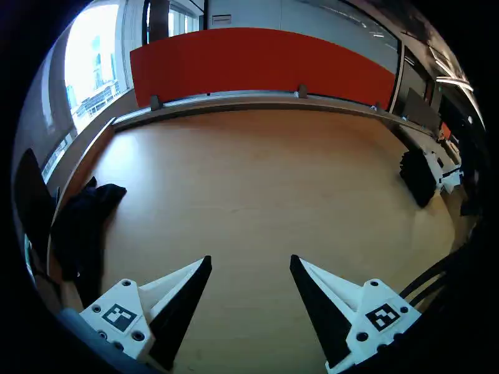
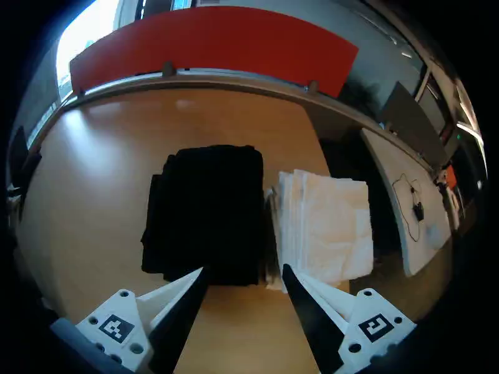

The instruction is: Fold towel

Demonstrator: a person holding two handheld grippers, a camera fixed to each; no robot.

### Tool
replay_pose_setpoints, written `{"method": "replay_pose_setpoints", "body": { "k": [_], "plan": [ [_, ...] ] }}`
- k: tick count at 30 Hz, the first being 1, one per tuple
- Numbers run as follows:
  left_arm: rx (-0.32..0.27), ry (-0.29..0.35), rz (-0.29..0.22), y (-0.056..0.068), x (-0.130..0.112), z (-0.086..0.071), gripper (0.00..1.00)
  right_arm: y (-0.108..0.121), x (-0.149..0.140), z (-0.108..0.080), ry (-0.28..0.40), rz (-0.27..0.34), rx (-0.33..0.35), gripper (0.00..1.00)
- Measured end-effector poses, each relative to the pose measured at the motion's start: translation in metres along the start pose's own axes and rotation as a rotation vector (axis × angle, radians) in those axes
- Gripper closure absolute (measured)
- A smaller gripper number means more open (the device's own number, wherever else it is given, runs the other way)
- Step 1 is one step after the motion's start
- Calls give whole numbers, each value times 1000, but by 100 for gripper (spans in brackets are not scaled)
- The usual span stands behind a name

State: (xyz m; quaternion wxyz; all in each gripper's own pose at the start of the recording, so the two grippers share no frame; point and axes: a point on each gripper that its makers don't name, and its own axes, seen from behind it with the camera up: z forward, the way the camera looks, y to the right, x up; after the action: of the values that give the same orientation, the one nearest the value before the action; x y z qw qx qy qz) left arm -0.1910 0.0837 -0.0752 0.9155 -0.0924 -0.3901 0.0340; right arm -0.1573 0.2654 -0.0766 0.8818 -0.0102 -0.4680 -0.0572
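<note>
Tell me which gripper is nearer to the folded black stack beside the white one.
Right. The right gripper, open, hovers at the near edge of the folded black stack. The left gripper points over bare tabletop, with what seems that stack far off to its right.

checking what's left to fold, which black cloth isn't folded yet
The black cloth heaped at the table's left edge in the left gripper view: loose and crumpled. The black pile ahead of the right gripper is a flat folded stack.

Both gripper views look forward-down over wooden table (image 1: 249, 187) toward red partition (image 1: 262, 62), shared; right gripper view steeper
</note>
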Motion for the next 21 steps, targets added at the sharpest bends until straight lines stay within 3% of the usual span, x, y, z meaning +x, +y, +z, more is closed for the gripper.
{"method": "replay_pose_setpoints", "body": {
  "k": [6, 11, 21],
  "plan": [
    [2, 4, 1, 0, 2, 0, 7, -13, 16, -8, 64, 29, 18, 11],
    [3, 6, 3, 0, 3, 1, 6, -22, 34, -13, 119, 96, 21, 12],
    [5, 10, 1, -2, 5, 0, 7, -28, 42, -14, 142, 185, 9, 11]
  ]
}}
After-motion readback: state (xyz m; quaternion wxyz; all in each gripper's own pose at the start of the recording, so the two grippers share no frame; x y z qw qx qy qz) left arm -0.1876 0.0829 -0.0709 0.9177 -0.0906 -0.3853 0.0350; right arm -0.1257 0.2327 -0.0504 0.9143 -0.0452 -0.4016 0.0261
